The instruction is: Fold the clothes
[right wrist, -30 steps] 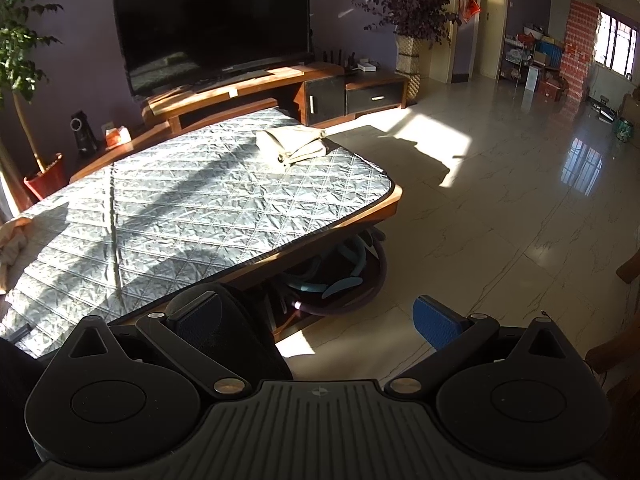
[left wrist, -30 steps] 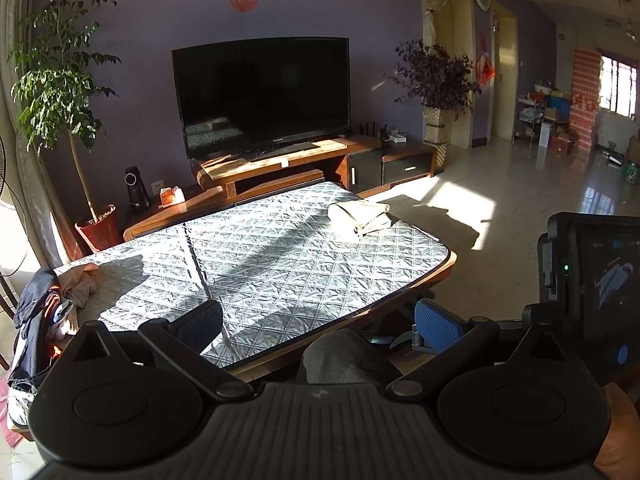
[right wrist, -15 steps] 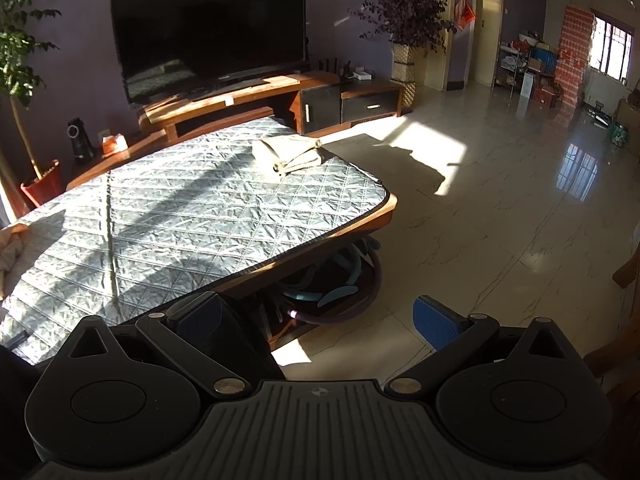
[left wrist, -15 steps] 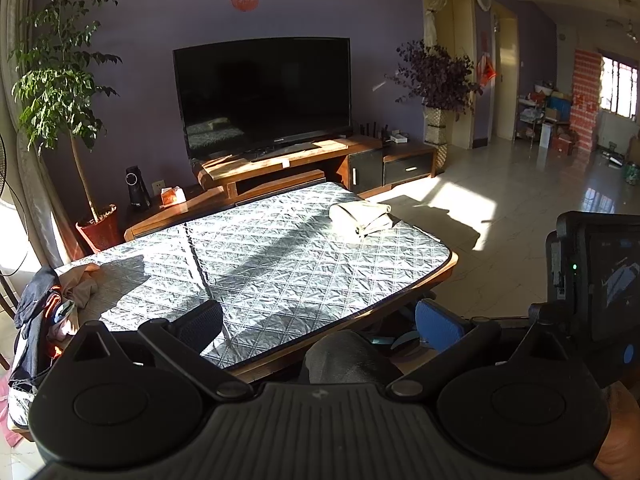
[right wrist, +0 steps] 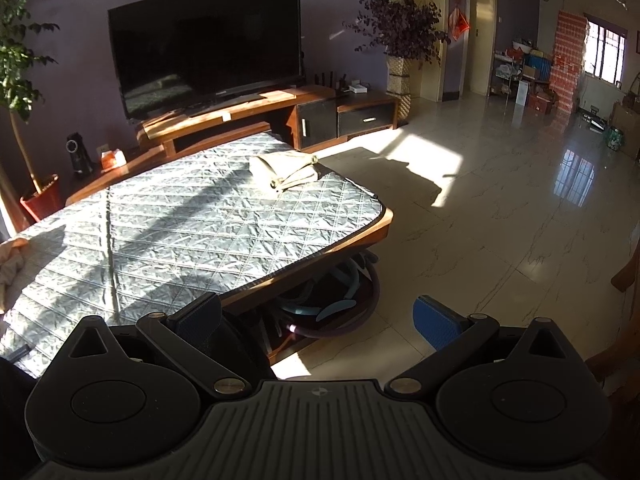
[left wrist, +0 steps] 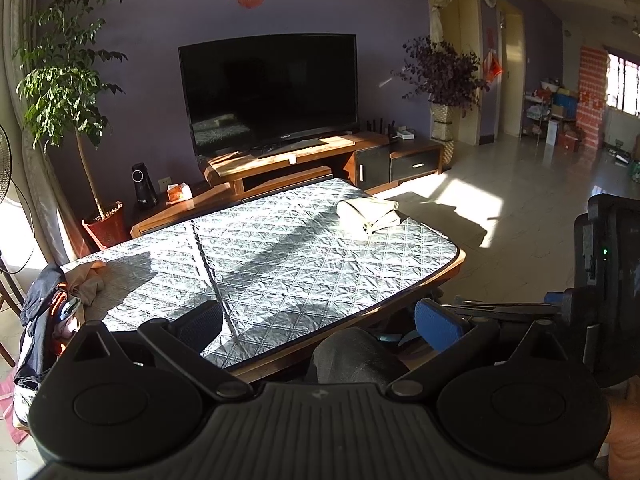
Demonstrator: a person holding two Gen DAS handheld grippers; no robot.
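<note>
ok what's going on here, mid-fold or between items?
Between items, it looks like. A person holds both grippers back from the quilted grey table cover; the left gripper and right gripper are open and empty. One folded beige garment sits at the far right end of the table. A pile of unfolded clothes waits at the left edge, with a beige piece spilling onto the cover. Nothing is being handled at this moment.
</note>
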